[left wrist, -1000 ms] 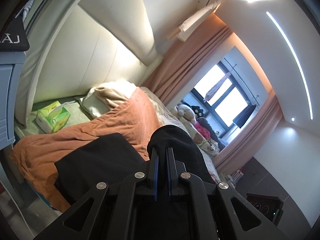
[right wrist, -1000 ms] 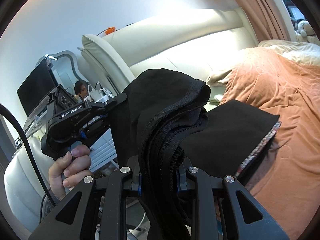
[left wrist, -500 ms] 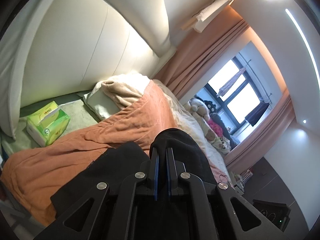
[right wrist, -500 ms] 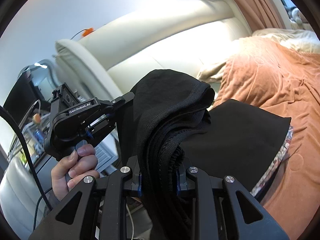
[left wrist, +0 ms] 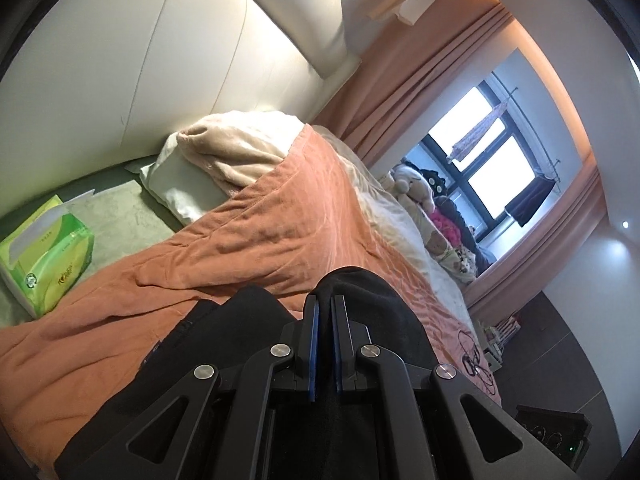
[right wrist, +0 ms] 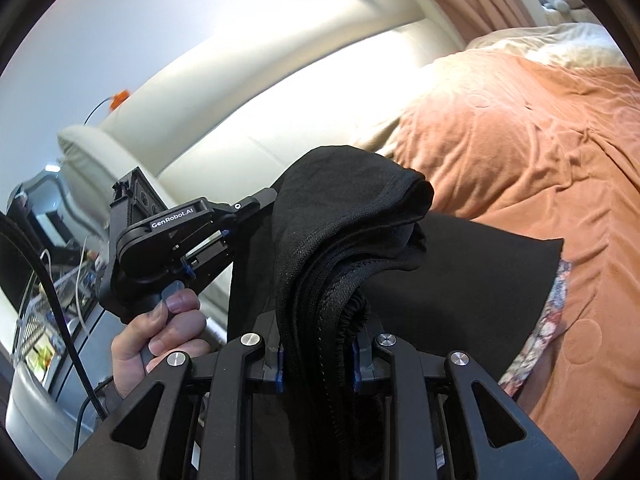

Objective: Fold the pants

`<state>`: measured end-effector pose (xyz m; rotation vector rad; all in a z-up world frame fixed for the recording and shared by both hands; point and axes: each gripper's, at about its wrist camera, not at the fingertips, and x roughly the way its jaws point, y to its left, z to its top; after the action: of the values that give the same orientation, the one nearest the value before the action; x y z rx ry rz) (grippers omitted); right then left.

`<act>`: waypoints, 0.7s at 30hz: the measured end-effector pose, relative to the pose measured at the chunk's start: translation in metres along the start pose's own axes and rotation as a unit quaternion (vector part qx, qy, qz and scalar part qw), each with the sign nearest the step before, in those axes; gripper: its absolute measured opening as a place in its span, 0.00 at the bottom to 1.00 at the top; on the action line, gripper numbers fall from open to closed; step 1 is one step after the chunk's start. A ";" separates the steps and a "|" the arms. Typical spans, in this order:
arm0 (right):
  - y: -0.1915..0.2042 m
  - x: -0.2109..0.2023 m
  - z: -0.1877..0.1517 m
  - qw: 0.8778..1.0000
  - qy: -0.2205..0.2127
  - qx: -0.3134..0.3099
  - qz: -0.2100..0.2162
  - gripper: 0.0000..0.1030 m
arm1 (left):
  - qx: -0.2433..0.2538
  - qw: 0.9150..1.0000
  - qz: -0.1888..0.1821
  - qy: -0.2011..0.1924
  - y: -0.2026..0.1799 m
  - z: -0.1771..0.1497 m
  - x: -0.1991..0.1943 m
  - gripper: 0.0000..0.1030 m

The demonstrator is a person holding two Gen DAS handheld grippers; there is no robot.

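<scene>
Both wrist cameras are looking slightly downward, close over the orange blanket (left wrist: 280,232), sharing the headboard (right wrist: 320,92).

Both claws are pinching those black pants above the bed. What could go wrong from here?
The right claw grips a thick, bunched wad of the black pants, so layers might land uneven or creased. The left claw pinches only a thin edge, which could slip free. On the orange blanket lies another dark folded garment; the pants might drop onto it and disturb it.
</scene>
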<state>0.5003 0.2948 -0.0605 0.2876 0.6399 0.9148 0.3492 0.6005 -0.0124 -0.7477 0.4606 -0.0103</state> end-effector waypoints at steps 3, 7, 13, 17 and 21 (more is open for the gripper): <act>-0.013 -0.001 -0.002 1.000 -0.002 0.011 -0.019 0.21 | 0.018 0.999 0.030 0.012 -0.007 0.001 0.022 0.06; -0.037 -0.001 -0.004 0.998 0.022 0.053 -0.013 0.62 | 0.016 0.994 0.104 0.025 0.003 -0.004 0.028 0.31; -0.083 -0.006 0.003 0.984 0.049 0.155 0.076 0.76 | 0.015 0.993 0.118 0.017 0.003 -0.020 0.001 0.53; -0.101 0.004 0.002 0.966 0.087 0.217 0.106 0.76 | 0.028 0.991 0.126 0.024 -0.009 -0.037 -0.014 0.53; -0.106 0.013 -0.003 0.953 0.114 0.254 0.116 0.76 | 0.028 0.992 0.120 0.028 -0.017 -0.054 -0.019 0.53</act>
<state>0.5723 0.2423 -0.1202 0.7368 1.0739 1.0065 0.3123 0.5557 -0.0279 -0.6351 0.6001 0.1800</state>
